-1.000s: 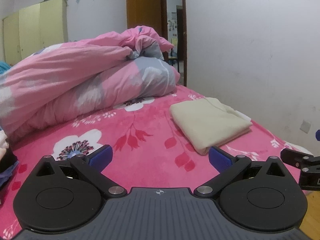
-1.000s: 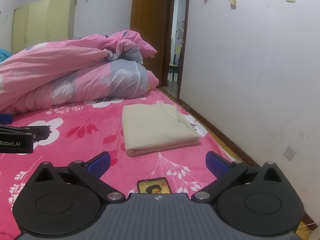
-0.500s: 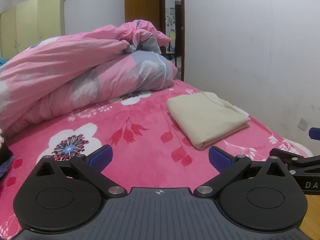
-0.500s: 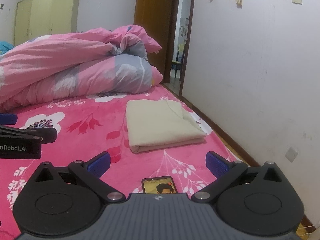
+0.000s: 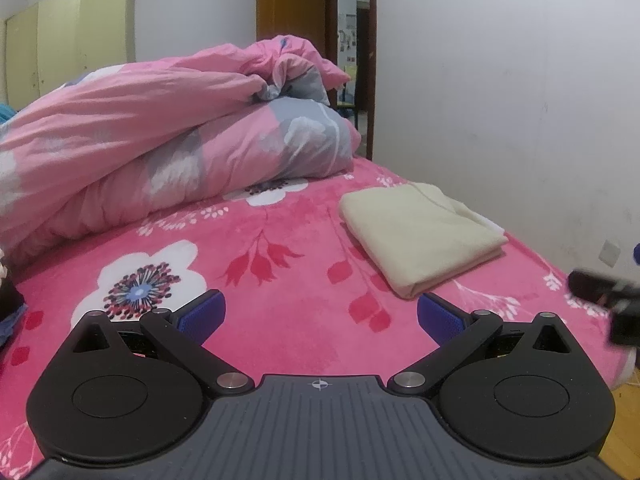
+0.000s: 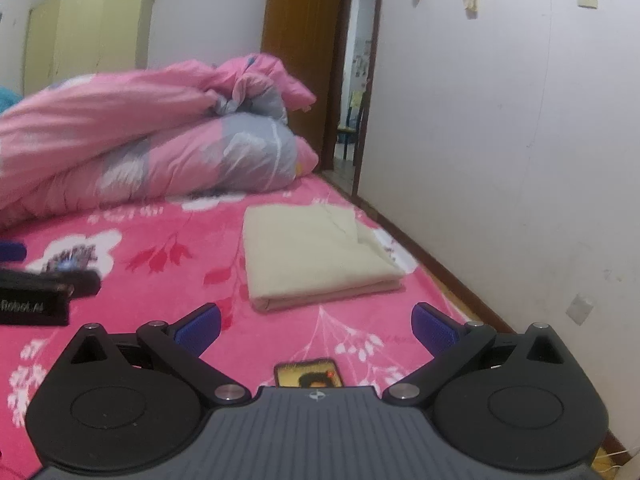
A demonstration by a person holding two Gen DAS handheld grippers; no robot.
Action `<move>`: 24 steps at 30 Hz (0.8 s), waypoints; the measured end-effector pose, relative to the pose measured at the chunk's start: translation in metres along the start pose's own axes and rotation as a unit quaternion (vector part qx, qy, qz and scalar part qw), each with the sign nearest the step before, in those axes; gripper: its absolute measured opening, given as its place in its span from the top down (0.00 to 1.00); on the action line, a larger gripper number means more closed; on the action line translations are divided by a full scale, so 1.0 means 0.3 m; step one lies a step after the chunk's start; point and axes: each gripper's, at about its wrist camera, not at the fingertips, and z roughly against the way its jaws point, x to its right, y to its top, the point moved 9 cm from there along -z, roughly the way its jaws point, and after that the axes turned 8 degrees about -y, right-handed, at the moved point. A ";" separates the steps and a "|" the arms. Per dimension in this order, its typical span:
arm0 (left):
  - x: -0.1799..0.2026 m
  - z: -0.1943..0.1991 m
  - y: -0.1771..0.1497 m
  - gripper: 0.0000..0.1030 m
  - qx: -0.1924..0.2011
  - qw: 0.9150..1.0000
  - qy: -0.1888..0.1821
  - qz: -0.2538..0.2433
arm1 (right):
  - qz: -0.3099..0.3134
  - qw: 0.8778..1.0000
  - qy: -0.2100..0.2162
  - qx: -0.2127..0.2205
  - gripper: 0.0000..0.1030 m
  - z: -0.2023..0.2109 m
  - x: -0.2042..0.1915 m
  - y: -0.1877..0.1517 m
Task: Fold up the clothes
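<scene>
One folded cream cloth [image 6: 316,256], one pink duvet [image 5: 160,140], one phone [image 6: 309,374], two grippers [image 5: 320,316] [image 6: 316,320]

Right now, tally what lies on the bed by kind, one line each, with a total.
Folded cream garment: 1
Bunched pink and grey duvet: 1
Phone with lit screen: 1
Total: 3, on the pink floral bedspread; dark items at the left view's left edge are unclear.

Open bedspread [image 5: 280,280] fronts the folded cloth [image 6: 312,256]; duvet [image 5: 160,152] blocks behind.
</scene>
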 end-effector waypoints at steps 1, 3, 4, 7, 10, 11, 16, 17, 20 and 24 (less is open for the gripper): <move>-0.006 -0.007 0.003 0.00 0.002 1.000 -0.003 0.000 | -0.008 1.000 0.007 0.006 0.00 -0.003 0.013 0.014; -0.019 -0.031 0.003 0.00 0.004 1.000 -0.009 0.002 | -0.025 0.999 0.026 0.021 0.00 -0.015 0.038 0.045; -0.026 -0.047 0.000 0.00 0.003 1.000 -0.011 0.004 | -0.032 0.999 0.033 0.029 0.00 -0.026 0.050 0.060; -0.053 -0.120 -0.029 0.00 -0.007 1.000 -0.013 0.012 | -0.044 0.998 0.035 0.042 0.00 -0.106 0.078 0.102; -0.079 -0.205 -0.074 0.00 -0.027 0.999 -0.011 0.018 | -0.055 0.997 0.045 0.026 0.04 -0.246 0.072 0.128; -0.089 -0.233 -0.089 0.00 -0.034 0.999 -0.011 0.021 | -0.057 0.997 0.051 0.014 0.07 -0.301 0.058 0.131; -0.139 -0.344 -0.140 0.00 -0.053 0.998 -0.012 0.039 | -0.056 0.990 0.115 -0.062 0.42 -0.589 -0.122 0.110; -0.149 -0.365 -0.148 0.00 -0.056 0.997 -0.012 0.043 | -0.050 0.988 0.126 -0.075 0.50 -0.645 -0.166 0.097; -0.161 -0.425 -0.147 0.00 -0.057 0.996 -0.027 0.067 | -0.026 0.985 0.131 -0.107 0.62 -0.808 -0.262 0.034; -0.145 -0.539 -0.083 0.00 -0.050 0.994 -0.056 0.085 | 0.007 0.983 0.102 -0.154 0.67 -0.961 -0.262 -0.092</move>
